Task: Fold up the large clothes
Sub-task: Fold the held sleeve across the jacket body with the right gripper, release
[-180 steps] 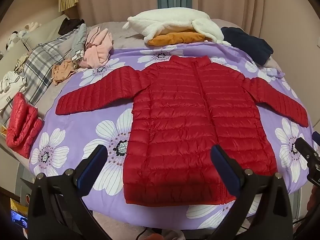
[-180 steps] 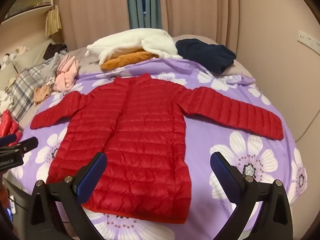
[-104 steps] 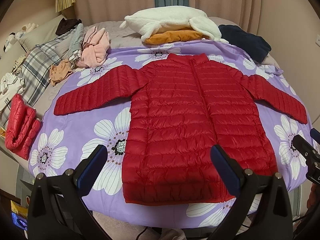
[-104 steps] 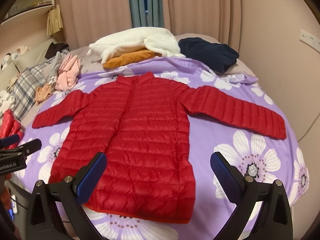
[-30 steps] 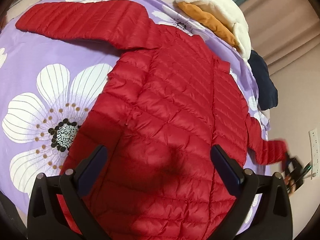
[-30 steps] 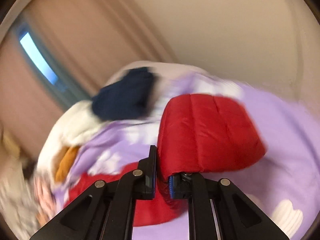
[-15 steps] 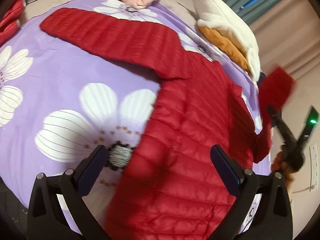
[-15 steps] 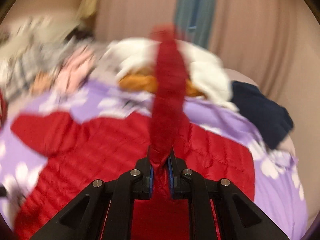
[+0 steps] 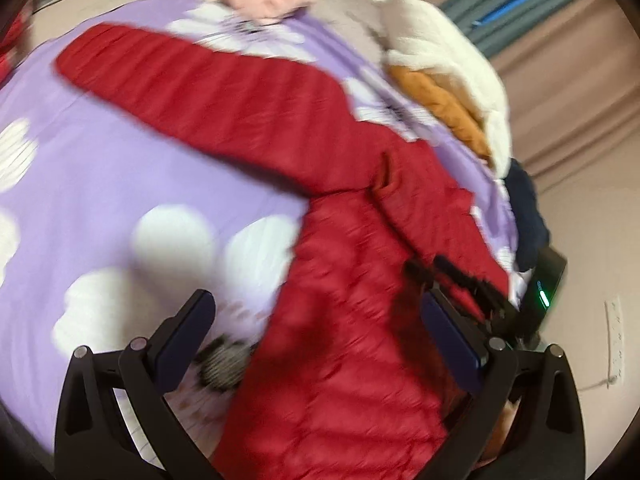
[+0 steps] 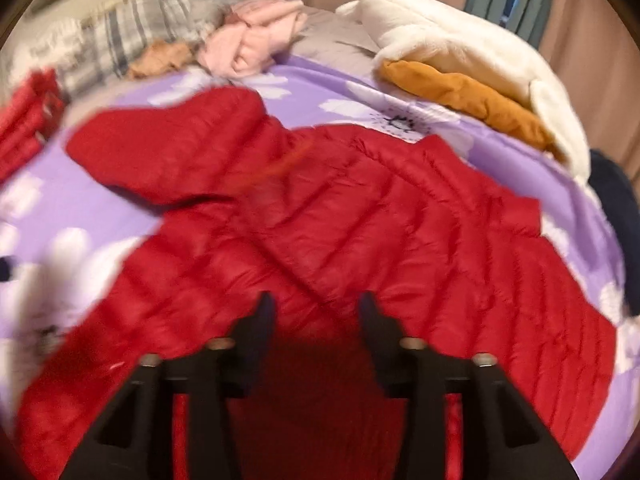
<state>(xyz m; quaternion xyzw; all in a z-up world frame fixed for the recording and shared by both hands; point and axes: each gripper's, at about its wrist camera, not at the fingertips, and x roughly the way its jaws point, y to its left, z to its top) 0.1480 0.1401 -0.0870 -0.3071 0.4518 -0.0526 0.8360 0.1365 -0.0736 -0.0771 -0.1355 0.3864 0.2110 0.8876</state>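
Red jacket [image 10: 360, 240]: quilted puffer cloth, stitched in ribs, slight sheen. Purple bedspread [image 9: 100, 168]: smooth matt cloth, white flower print. White blanket [image 10: 460, 48]: thick fleecy pile, matt. Orange garment [image 10: 460, 92] beneath it: soft matt cloth. Pink garment [image 10: 252, 36]: soft knit-like cloth. Plaid cloth [image 10: 132, 28]: woven. Left gripper [image 9: 320, 344]: matt black plastic, small metal screws, dark blue pads [image 9: 452, 344] smooth.

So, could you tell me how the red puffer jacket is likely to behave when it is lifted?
The red puffer jacket probably flops: its folded sleeve drapes limply. Quilted padding suggests lightness; the sheen hints it may slip.
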